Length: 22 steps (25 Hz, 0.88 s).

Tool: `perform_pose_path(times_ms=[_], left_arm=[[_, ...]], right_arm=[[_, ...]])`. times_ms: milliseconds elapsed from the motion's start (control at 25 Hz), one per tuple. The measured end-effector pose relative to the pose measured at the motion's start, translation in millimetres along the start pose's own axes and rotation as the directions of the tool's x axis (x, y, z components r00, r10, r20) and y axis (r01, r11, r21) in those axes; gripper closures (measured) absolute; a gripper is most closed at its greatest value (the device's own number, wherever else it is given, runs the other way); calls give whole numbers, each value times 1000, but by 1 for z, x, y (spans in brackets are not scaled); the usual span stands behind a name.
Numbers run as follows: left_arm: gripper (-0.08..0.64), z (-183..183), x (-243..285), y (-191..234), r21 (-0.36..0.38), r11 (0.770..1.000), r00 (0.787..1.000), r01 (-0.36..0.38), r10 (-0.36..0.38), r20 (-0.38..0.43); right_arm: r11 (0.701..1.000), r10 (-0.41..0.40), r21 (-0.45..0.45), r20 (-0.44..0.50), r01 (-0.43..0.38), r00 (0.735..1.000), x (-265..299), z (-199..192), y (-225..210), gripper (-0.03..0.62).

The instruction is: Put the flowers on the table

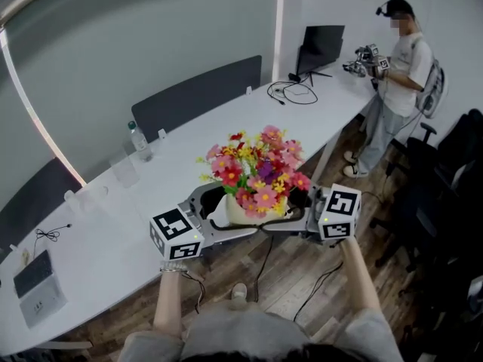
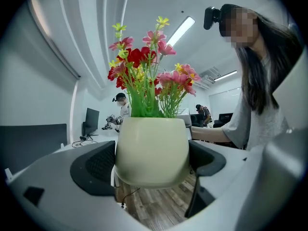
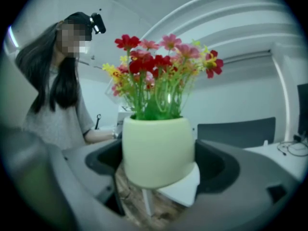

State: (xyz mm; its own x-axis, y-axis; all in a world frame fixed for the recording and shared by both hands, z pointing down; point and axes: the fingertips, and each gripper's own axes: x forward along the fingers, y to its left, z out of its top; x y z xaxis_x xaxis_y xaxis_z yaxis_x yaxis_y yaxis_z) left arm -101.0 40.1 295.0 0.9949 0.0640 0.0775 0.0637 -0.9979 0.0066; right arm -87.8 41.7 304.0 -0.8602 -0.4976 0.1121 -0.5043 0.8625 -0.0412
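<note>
Grey T-shirt (image 1: pixel 256 334), black-and-white marker cubes (image 1: pixel 176 234)

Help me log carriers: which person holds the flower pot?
The near person, whose left gripper and right gripper clamp the flower pot between them; the far person by the monitor has none.

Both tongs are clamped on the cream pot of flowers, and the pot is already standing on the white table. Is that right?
Not quite. Both the left tongs and the right tongs clamp the cream pot of flowers, but it is held in the air, not on the white table; the left gripper view shows wooden floor beneath it.
</note>
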Motion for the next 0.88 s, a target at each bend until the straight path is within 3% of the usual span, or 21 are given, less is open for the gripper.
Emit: perform_pose_path(times_ms=[280, 720, 880], left_arm=[[96, 1, 12, 47, -13, 999, 999, 33, -33, -1], [95, -8, 20, 76, -14, 998, 998, 65, -64, 3], [95, -13, 20, 104, -10, 997, 997, 78, -78, -7]], right_arm=[[999, -30, 37, 7, 30, 1000, 10, 0, -48, 138], [997, -63, 38, -6, 63, 998, 17, -7, -76, 138], [996, -80, 29, -16, 80, 997, 31, -10, -101, 138]])
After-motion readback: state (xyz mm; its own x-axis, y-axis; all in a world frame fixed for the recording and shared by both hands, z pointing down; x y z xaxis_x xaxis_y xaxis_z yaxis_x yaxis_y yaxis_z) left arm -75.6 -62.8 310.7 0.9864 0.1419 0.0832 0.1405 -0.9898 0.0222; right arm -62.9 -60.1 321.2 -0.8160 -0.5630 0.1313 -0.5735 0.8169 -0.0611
